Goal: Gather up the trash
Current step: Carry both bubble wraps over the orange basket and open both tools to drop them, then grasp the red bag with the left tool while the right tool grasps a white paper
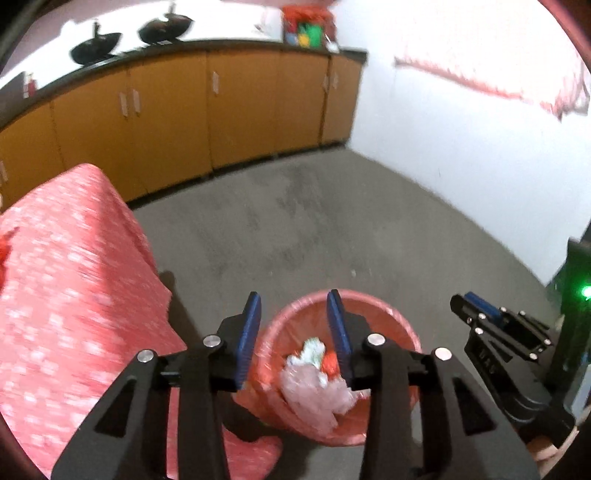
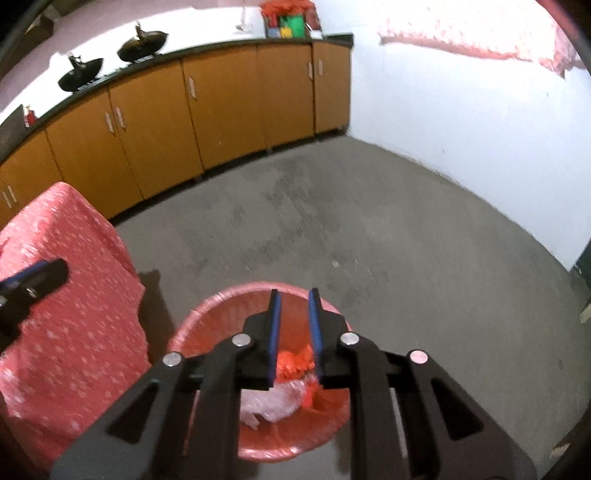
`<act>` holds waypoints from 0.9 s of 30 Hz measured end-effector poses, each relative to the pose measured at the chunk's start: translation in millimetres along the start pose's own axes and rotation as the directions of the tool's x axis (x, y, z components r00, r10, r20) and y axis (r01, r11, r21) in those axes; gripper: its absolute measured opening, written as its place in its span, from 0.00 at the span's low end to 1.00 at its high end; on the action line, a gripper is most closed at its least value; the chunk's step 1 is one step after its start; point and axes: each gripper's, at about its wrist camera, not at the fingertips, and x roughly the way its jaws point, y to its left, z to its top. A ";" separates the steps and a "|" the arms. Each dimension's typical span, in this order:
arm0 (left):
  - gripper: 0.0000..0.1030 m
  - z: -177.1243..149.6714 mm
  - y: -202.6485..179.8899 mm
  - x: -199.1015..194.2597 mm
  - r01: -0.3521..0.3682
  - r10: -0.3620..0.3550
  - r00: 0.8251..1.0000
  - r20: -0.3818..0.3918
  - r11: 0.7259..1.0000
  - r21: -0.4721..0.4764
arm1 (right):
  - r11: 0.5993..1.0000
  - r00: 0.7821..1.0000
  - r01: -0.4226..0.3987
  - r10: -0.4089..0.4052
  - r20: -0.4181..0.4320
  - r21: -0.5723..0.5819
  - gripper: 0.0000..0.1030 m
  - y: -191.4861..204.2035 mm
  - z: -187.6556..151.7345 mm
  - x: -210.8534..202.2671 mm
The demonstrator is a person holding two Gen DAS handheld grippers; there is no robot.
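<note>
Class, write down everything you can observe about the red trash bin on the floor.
The red trash bin is round and open-topped, lined with a thin, glossy red plastic bag folded over its rim. It stands upright on the grey floor, close beside the table's red patterned cloth; whether they touch is unclear. Inside lie crumpled clear plastic and orange scraps. Both grippers are above it, touching nothing.

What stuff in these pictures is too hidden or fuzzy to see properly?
- Trash in the red bin: right wrist view, partly hidden behind the right gripper.
- Bin's base: left wrist view, covered by the left gripper.
- Colourful items on the counter: both views, too small and blurred.
- Table under the red cloth: covered, cut off at the left edge.
</note>
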 end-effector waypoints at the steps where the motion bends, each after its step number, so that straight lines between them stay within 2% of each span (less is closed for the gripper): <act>1: 0.37 4.6 10.0 -9.8 -0.009 0.009 1.000 0.017 1.000 -0.018 | 1.000 1.000 -0.014 0.015 0.016 -0.012 0.20 8.9 6.7 -5.7; 4: 0.39 13.5 47.1 -42.2 -0.038 0.044 0.997 0.070 0.996 -0.077 | 0.997 0.997 -0.061 0.063 0.045 -0.040 0.20 33.8 19.9 -19.3; 6: 0.41 15.8 71.9 -61.8 -0.082 0.092 0.991 0.100 0.992 -0.098 | 0.991 0.991 -0.117 0.121 0.062 -0.069 0.20 63.1 29.1 -30.3; 10: 0.45 8.8 128.8 -102.7 -0.183 0.205 0.968 0.148 0.972 -0.151 | 0.965 0.969 -0.230 0.239 0.062 -0.128 0.22 122.9 36.7 -46.2; 13: 0.48 -4.1 179.2 -134.1 -0.296 0.329 0.928 0.173 0.936 -0.192 | 0.919 0.932 -0.348 0.360 0.036 -0.187 0.23 186.1 38.2 -58.8; 16: 0.53 -18.1 221.9 -155.2 -0.363 0.408 0.897 0.170 0.899 -0.245 | 0.860 0.886 -0.451 0.465 -0.001 -0.239 0.31 243.5 35.7 -71.5; 17: 0.53 -25.7 242.3 -163.6 -0.396 0.446 0.880 0.160 0.878 -0.269 | 0.842 0.872 -0.476 0.490 -0.009 -0.255 0.34 260.3 34.3 -74.7; 21: 0.54 -48.5 295.2 -185.6 -0.469 0.531 0.838 0.121 0.817 -0.337 | 0.761 0.806 -0.580 0.588 -0.069 -0.290 0.40 332.7 32.1 -84.9; 23: 0.54 -57.6 319.0 -193.2 -0.491 0.559 0.822 0.104 0.790 -0.368 | 0.734 0.782 -0.613 0.616 -0.095 -0.292 0.42 364.6 33.0 -85.1; 27: 0.54 -71.2 355.2 -205.6 -0.523 0.599 0.797 0.075 0.748 -0.410 | 0.720 0.773 -0.626 0.622 -0.123 -0.300 0.42 403.6 33.1 -79.7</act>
